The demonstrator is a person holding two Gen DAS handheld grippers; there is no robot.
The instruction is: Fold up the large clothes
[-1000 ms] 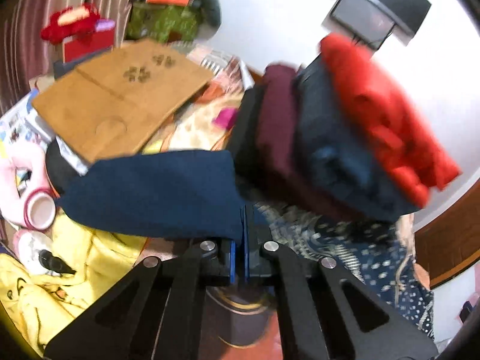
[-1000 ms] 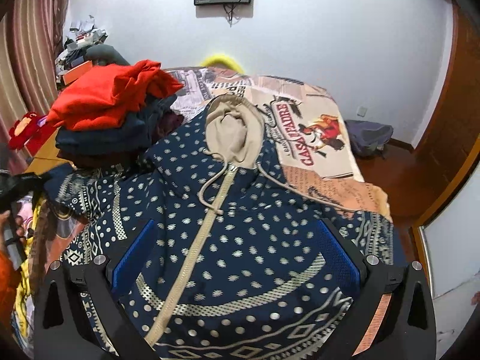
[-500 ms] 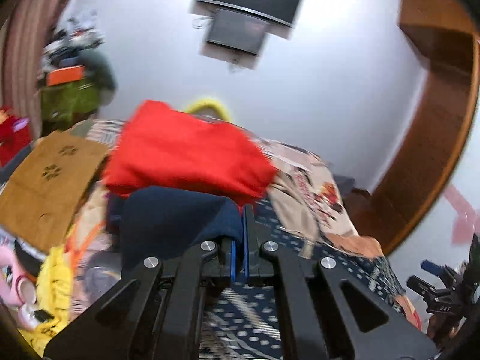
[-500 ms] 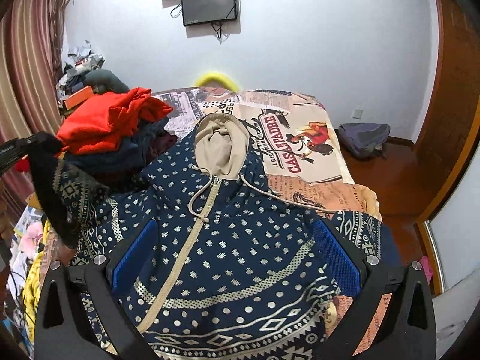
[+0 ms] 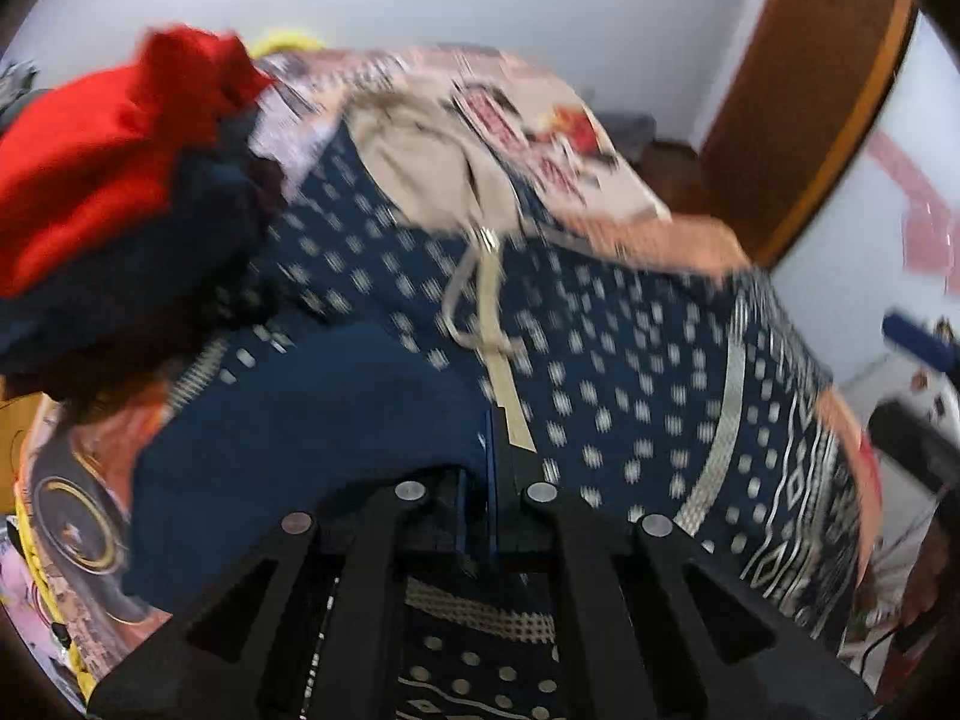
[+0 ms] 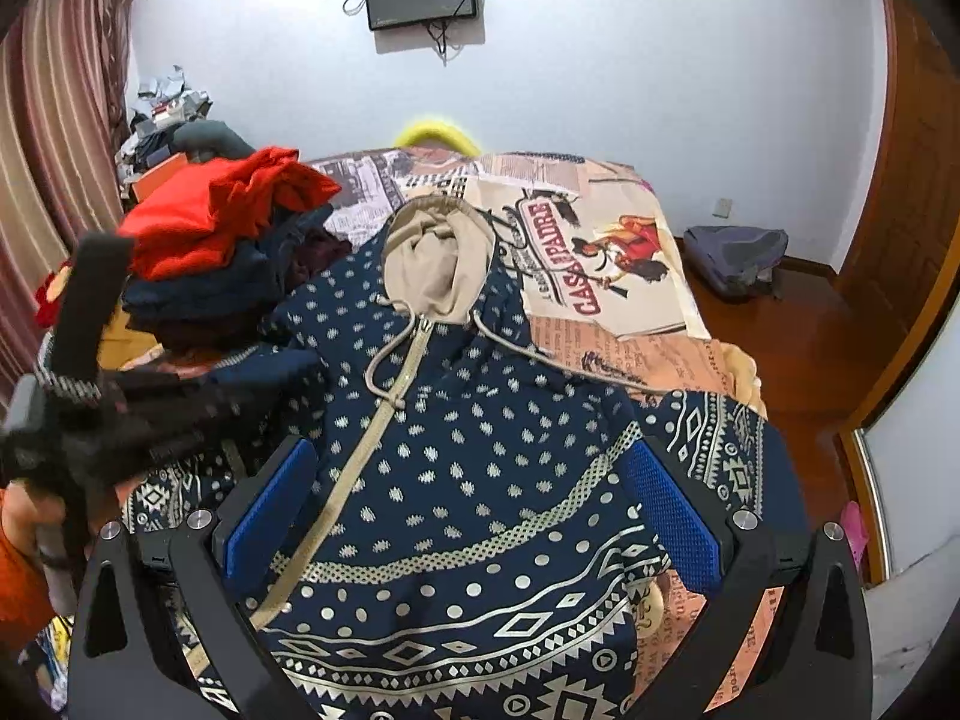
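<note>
Navy knit was what we had pinched in the left gripper (image 5: 493, 468): the sleeve (image 5: 312, 438) of the patterned zip hoodie (image 6: 480, 450), jaws pressed together on it. That hoodie lay face up on the bed (image 6: 606, 252), hood at 12 o'clock. Our right gripper (image 6: 474, 516) hung spread wide over the hem, holding nothing. Main worry: the sleeve slipping out mid-swing, or snagging the clothes pile (image 6: 228, 240) at 10 o'clock and toppling it.

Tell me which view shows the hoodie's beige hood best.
The right wrist view: the beige hood lies sharp and whole at the top of the hoodie. The left wrist view shows it motion-blurred.
</note>
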